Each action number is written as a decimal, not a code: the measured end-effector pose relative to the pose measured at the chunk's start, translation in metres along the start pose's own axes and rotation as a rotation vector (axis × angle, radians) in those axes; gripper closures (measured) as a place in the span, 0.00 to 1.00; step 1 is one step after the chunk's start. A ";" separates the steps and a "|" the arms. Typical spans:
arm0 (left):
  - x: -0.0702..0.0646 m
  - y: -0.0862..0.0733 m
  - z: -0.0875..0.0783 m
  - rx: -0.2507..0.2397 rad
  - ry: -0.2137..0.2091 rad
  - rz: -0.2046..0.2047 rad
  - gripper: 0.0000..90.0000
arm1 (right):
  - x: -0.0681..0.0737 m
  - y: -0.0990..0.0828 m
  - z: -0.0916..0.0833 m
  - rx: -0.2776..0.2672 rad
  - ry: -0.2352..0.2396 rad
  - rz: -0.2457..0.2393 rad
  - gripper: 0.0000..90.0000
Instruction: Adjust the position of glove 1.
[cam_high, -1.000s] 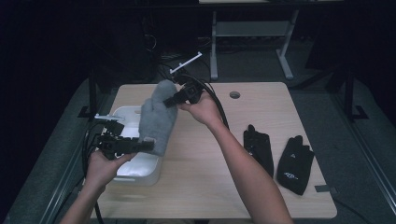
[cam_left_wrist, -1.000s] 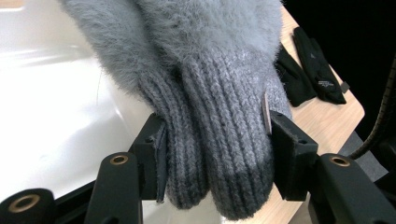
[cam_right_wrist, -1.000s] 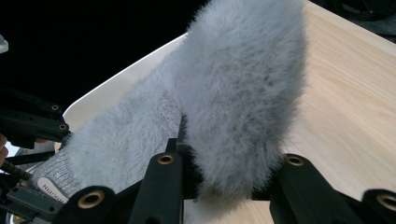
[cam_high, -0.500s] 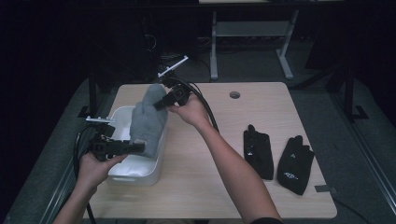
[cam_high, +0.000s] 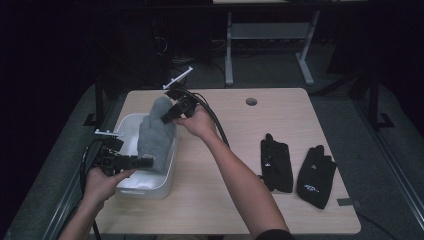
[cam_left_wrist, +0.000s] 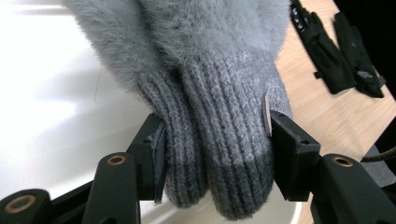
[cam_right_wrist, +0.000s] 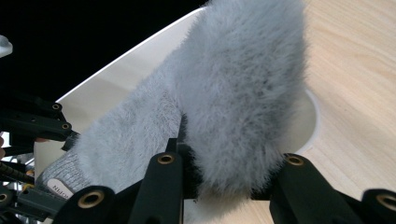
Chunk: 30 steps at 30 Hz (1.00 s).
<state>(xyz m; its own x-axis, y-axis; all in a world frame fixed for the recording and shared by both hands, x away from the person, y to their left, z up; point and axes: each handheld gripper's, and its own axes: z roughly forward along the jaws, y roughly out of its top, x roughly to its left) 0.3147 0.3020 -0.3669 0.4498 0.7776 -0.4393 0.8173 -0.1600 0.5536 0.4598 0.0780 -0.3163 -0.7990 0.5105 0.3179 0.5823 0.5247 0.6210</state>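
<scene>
I've got both grippers on the grey fuzzy gloves (cam_high: 156, 132), one at each end. My left gripper (cam_high: 142, 161) sits low at the near left of the table (cam_high: 300, 210), held about level, jaws pointing right; its pads (cam_left_wrist: 280, 140) are clamped on the ribbed knit cuffs, two cuffs side by side between them. My right gripper (cam_high: 167, 116) is farther back and higher, forearm reaching diagonally across the table, jaws pointing left and down; they're pinched on the fluffy fingertip end.

The gloves hang stretched between the two grippers, slanting down from the far end to the near, over the white bin (cam_high: 131, 187). Cuff end is down inside the bin by its near wall; I can't tell if it touches the floor of it. I see nothing else in the bin.

Two black gloves (cam_high: 295, 167) lie flat on the right of the table, well apart from the bin.
</scene>
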 end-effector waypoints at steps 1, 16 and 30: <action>0.001 -0.001 0.001 0.002 0.005 -0.003 0.50 | 0.000 0.000 0.001 0.004 0.003 0.005 0.80; 0.011 -0.013 0.017 0.070 0.038 -0.026 0.49 | -0.002 -0.008 0.029 0.061 0.002 0.014 0.80; 0.012 -0.016 0.025 0.148 0.062 -0.004 0.46 | -0.005 -0.018 0.044 0.100 0.007 0.018 0.79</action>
<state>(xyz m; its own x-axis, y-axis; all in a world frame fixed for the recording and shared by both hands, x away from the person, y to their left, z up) 0.3162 0.2982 -0.3989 0.4269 0.8139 -0.3942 0.8654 -0.2412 0.4392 0.4593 0.0959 -0.3605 -0.7891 0.5160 0.3333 0.6084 0.5813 0.5403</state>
